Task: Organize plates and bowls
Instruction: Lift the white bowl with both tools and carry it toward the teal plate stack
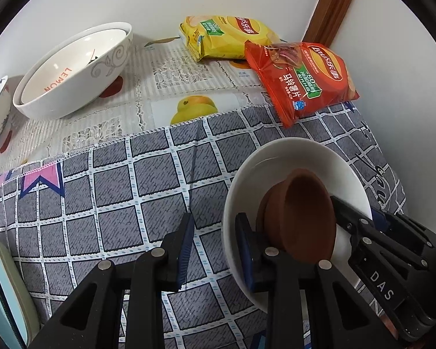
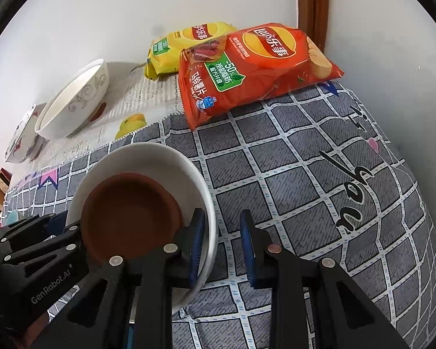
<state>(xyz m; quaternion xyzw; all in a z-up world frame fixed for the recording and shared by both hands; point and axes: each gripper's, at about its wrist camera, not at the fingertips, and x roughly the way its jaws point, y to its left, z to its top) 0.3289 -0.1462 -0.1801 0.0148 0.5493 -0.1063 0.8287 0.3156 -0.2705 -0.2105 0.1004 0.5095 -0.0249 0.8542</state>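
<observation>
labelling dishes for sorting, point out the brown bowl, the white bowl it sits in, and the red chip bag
brown bowl (image 2: 130, 209), right wrist view, inner bottom
white bowl (image 2: 171, 152), right wrist view, far rim
red chip bag (image 1: 305, 84), left wrist view, middle of the front face

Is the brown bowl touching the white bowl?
Touching. In the right wrist view the brown bowl sits nested inside the white bowl, its rim against the white wall; the left wrist view shows the same nesting.

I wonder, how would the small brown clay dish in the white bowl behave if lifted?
The small brown clay dish looks rigid and brittle, so probably chips if dropped. Its matte surface likely grips well. Resting tilted in the glossy white bowl, it may slide when nudged.
</observation>
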